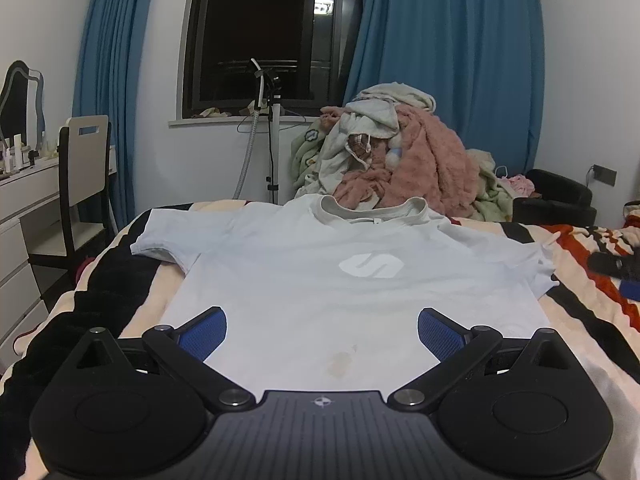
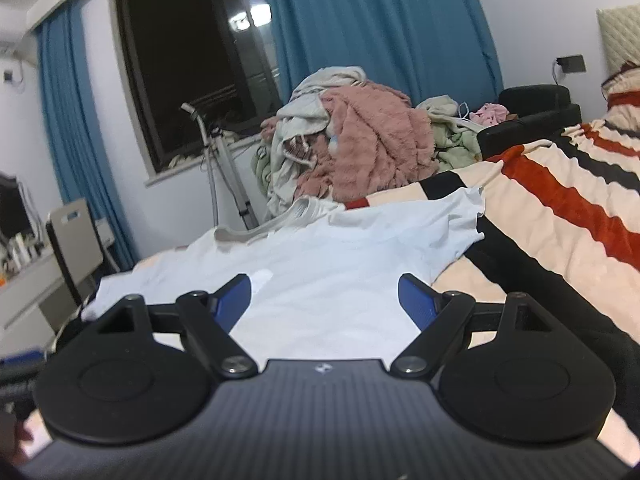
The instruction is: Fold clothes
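Observation:
A pale blue T-shirt point(image 1: 320, 280) with a white S logo point(image 1: 371, 266) lies flat, front up, on the striped bed, collar point(image 1: 372, 210) at the far end. A brownish stain point(image 1: 340, 362) marks its near hem. My left gripper point(image 1: 322, 332) is open and empty, hovering over the shirt's lower middle. In the right wrist view the same shirt point(image 2: 320, 272) spreads ahead, its right sleeve point(image 2: 460, 216) on the blanket. My right gripper point(image 2: 324, 300) is open and empty above the shirt's lower right part.
A striped red, black and cream blanket point(image 2: 560, 220) covers the bed. A heap of laundry with a pink fleece point(image 1: 420, 160) is piled behind the shirt. A chair point(image 1: 86, 176) and white dresser point(image 1: 20, 216) stand left. A garment steamer pole point(image 1: 272, 132) stands by the window.

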The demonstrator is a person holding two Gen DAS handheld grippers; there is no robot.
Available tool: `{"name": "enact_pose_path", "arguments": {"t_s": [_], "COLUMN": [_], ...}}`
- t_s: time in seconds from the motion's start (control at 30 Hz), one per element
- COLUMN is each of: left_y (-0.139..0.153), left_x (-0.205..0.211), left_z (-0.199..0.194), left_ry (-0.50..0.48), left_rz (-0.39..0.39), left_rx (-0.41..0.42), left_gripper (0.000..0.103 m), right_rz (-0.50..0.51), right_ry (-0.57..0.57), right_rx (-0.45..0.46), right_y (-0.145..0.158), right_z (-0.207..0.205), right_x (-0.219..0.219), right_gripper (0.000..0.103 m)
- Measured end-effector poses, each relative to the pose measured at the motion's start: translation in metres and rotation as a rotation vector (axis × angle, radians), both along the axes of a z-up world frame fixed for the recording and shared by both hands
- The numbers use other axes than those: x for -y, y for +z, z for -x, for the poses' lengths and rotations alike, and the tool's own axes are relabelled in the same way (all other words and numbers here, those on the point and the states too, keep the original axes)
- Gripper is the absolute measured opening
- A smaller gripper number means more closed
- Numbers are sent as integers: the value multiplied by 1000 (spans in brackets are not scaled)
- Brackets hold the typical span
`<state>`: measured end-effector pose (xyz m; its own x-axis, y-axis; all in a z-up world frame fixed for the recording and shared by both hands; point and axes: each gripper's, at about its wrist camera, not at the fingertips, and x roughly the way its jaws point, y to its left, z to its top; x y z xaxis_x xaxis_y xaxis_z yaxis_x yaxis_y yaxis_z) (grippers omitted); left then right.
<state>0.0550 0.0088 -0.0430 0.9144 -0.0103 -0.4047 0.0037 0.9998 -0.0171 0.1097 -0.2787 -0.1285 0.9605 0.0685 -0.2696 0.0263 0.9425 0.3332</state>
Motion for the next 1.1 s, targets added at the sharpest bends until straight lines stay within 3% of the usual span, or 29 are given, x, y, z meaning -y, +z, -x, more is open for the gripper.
{"name": "enact_pose_path", "arguments": {"t_s": [0.2, 0.43, 0.6, 0.83, 0.97, 1.1], "left_y": [-8, -18, -25, -39, -48, -55], "left_x": [-2, -4, -10, -12, -12, -10], "left_z": [-7, -15, -26, -51, -64, -75], "left_ry": [16, 33, 52, 71, 83, 95], "left_rz": [-1, -17, 8, 35, 36, 27], "left_rx": [-29, -58, -61, -83, -92, -104], "left_gripper": [103, 103, 103, 103, 103, 103], "right_rz": [-17, -378, -576, -656, -664, -697], "right_ry": [-41, -107, -82, -51, -80, -101], "right_rx": [12, -35, -110, -50, -3, 67], "right_y": [-15, -70, -121, -150, -158, -165], "right_z": [-42, -105, -154, -211, -237, -256], "right_x": [28, 105, 137, 148, 157, 169], "right_gripper": [82, 83, 84, 78, 64, 63]}}
